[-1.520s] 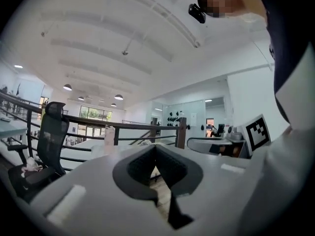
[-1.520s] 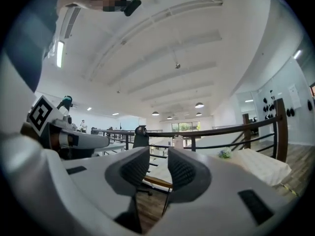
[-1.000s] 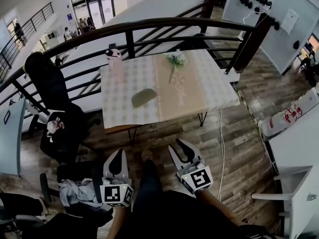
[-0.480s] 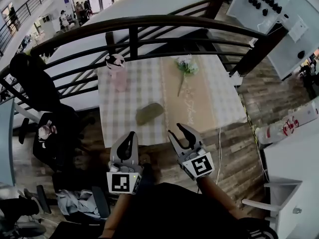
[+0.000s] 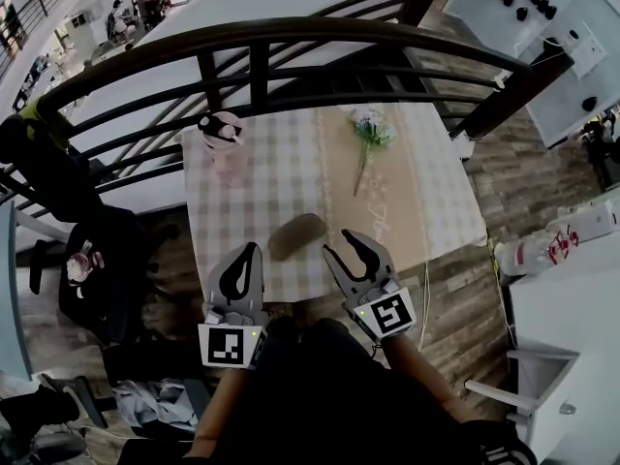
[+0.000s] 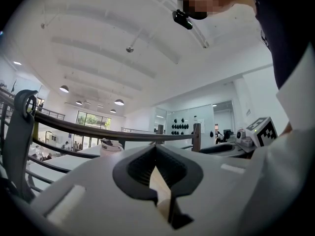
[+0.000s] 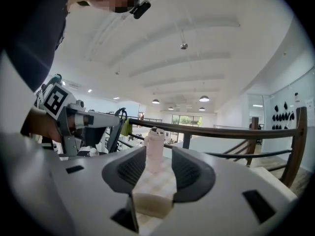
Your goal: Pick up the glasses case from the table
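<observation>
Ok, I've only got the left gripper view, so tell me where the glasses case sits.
Observer: The glasses case lies flat on the table, near its front edge.
Operator: Give me the right gripper's state.
Observer: The right gripper is open, its jaws have just been opening, and nothing is between them. The case lies just to its left, untouched.
Operator: Name what else lies on that table.
Observer: A flower sprig lies on the beige runner, towards the far edge.
</observation>
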The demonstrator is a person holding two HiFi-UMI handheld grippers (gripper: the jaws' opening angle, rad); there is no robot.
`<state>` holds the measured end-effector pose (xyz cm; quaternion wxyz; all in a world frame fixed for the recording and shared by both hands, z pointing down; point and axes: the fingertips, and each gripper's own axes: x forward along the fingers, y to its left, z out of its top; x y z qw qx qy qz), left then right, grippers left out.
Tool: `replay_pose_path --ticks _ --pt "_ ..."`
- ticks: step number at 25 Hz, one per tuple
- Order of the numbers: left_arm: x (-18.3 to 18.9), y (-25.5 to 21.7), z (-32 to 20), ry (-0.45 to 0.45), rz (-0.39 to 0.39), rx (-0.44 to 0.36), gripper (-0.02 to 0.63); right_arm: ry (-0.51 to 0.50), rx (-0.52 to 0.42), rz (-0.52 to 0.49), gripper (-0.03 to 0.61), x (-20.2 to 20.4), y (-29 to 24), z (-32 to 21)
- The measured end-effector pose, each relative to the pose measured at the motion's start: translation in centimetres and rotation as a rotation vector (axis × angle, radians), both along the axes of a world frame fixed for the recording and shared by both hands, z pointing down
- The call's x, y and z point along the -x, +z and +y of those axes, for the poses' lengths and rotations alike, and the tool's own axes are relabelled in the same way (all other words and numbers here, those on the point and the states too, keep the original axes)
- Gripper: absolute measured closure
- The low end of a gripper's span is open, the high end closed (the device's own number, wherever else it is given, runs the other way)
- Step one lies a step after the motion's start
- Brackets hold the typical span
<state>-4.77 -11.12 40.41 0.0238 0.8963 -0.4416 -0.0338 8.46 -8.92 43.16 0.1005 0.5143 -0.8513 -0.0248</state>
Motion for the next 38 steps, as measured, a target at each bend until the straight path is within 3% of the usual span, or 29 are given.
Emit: replay_pose_path --ticks 13,16,26,30,34,38 --pt "-1.2 1.0 -5.0 -0.028 0.009 0.066 0.606 -0.075 0.072 -0.002 0.443 -0.4 2.0 -5.5" --pt "-1.6 0.2 -5.5 -0.036 0.025 0.036 0.606 -0.128 0.092 0.003 0.440 -0.1 2.4 -6.1" --pt "-1.8 -0.6 -6.0 -0.100 -0.031 0.029 0.606 -0.320 0.184 -0.013 0.434 1.3 5.7 -6.8" --pt "-2.2 0.2 -5.4 -0.114 -0.067 0.054 0.606 -0.405 0.202 0.062 0.423 2.0 7.7 -6.4" --pt "-2.3 1.6 -4.8 -0.140 -0.100 0.117 0.606 -0.513 0.184 0.211 0.417 2.4 9.8 -6.0" --pt "-1.8 1.3 -4.6 -0.175 -0.101 0.103 0.606 -0.648 0.221 0.354 0.392 2.7 12.2 -5.5"
